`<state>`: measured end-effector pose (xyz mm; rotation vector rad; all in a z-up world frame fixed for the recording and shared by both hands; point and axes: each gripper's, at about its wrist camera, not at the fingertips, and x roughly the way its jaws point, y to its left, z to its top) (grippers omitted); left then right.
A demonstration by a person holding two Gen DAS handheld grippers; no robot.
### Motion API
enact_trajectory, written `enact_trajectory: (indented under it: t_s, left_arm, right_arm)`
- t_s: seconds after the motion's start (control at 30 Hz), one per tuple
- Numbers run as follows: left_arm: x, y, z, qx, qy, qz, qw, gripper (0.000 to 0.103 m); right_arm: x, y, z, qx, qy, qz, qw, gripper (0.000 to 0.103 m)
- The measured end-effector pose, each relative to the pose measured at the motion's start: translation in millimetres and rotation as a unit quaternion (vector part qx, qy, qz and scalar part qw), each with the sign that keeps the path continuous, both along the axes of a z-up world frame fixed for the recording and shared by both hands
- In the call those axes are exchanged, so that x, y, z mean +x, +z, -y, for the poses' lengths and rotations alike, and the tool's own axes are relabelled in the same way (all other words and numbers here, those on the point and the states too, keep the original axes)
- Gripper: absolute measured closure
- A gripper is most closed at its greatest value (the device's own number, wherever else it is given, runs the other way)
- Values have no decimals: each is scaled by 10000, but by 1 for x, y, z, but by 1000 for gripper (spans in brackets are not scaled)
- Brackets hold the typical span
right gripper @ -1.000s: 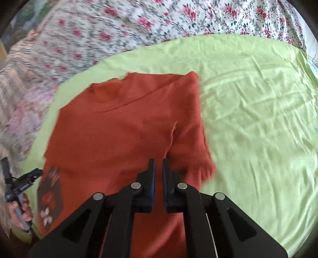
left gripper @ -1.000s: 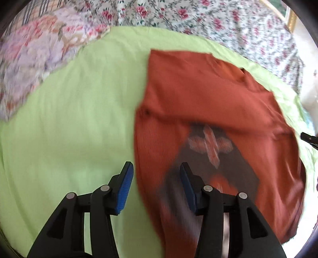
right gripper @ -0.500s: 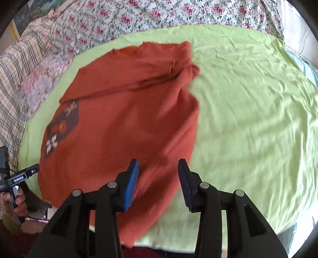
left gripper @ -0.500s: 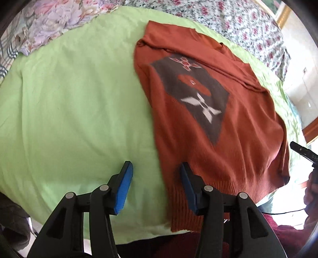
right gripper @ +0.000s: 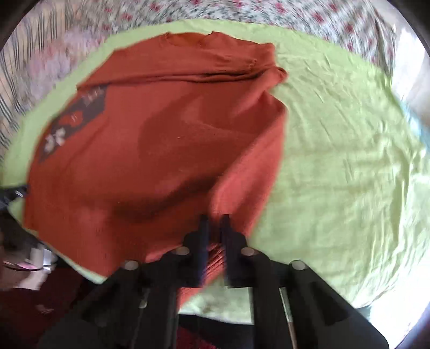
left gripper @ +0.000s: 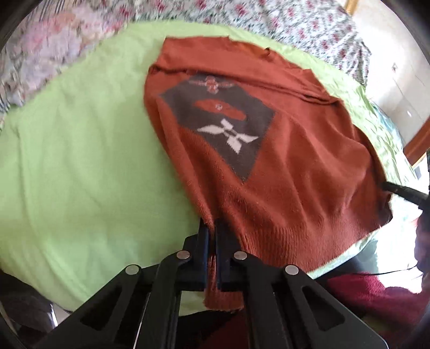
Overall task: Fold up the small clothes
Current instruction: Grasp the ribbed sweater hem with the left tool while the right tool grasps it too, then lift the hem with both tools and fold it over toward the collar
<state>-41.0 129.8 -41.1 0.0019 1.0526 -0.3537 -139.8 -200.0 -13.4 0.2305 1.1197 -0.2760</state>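
A rust-orange knit sweater (left gripper: 282, 174) with a grey diamond motif lies on a green sheet (left gripper: 80, 161), neck toward the far side. My left gripper (left gripper: 211, 222) has its jaws closing tight on the left corner of the ribbed hem, which is pinched between the fingers. In the right wrist view the same sweater (right gripper: 166, 139) spreads to the left, a sleeve folded across its top. My right gripper (right gripper: 215, 218) has its jaws closing on the hem's right corner, with orange rib showing between its fingers. The fabric is lifted and wrinkled near both grips.
The green sheet (right gripper: 349, 161) covers a bed, with a floral bedspread (right gripper: 268, 13) beyond it at the far side. The sheet's near edge runs just below both grippers. A person's dark red clothing (left gripper: 376, 295) is at the bottom right. A room wall shows at the far right.
Both grippers drew back from the sweater's upper part to its hem. Open half a second ago, both are now shut on the hem corners, and the cloth there has lifted.
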Motion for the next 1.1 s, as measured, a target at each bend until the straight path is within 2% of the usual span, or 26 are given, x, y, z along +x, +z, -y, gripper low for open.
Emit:
enact_trajectory:
  t_s: [0.07, 0.13, 0.2, 0.3, 0.33, 0.37, 0.43, 0.47, 0.53, 0.63, 0.67, 0.7, 0.73, 0.77, 0.8, 0.93, 1.03, 1.1]
  left_arm:
    - [-8, 14, -12, -100, 10, 118, 9999, 102]
    - [-13, 24, -24, -238, 35, 174, 9996, 102]
    - [-11, 22, -33, -350, 76, 69, 9993, 101]
    - [-7, 6, -41, -386, 203, -251, 9987, 97]
    - [-5, 0, -44, -423, 251, -384, 9981, 90]
    - [-3, -7, -47, -533, 299, -541, 9967, 77]
    - [0, -17, -49, -769, 390, -762, 9934, 59]
    - [0, -19, -48, -893, 383, -804, 9920, 57]
    - [3, -25, -44, -1106, 320, -858, 9896, 57]
    - [11, -29, -31, -1274, 211, -812, 9883, 61]
    - [11, -28, -26, -1264, 195, -734, 9891, 83]
    - [13, -27, -22, -1255, 147, -695, 9895, 94]
    - [13, -26, -19, -1249, 111, -688, 9897, 94]
    - [12, -22, -16, -1190, 91, -593, 9911, 94]
    - [6, -15, -16, -1120, 57, -480, 9925, 95]
    - [-13, 12, -37, -1125, 27, 20, 9936, 95]
    - [-10, 10, -49, -1276, 20, -29, 9918, 96]
    - [-3, 1, -50, -1364, 29, -242, 9904, 95]
  right_arm:
    - [-25, 18, 30, 647, -224, 342, 9971, 96]
    - [-54, 30, 61, 1366, -484, 658, 9873, 96]
    - [-75, 29, 80, 1739, -564, 782, 9800, 96]
    - [-88, 14, 91, 2024, -699, 800, 9735, 96]
    - [-90, 8, 93, 2191, -740, 844, 9692, 95]
    - [-92, 4, 93, 2207, -781, 846, 9685, 92]
    - [-92, 0, 87, 2126, -720, 776, 9714, 92]
    - [-93, 0, 85, 2162, -667, 801, 9708, 84]
    - [-94, -1, 86, 2278, -584, 974, 9671, 69]
    - [-84, -9, 88, 2453, -541, 1009, 9627, 68]
    - [-81, -13, 87, 2512, -518, 1033, 9610, 68]
    - [-78, -15, 84, 2561, -465, 1059, 9597, 68]
    - [-75, -16, 81, 2557, -419, 1059, 9600, 71]
    - [-73, -16, 79, 2495, -375, 1049, 9620, 79]
    - [-73, -16, 78, 2512, -346, 1043, 9617, 94]
    - [-88, -4, 94, 2718, -397, 1534, 9492, 95]
    - [-94, -5, 105, 2653, -502, 1499, 9511, 97]
    - [-90, -13, 106, 2835, -421, 1381, 9480, 97]
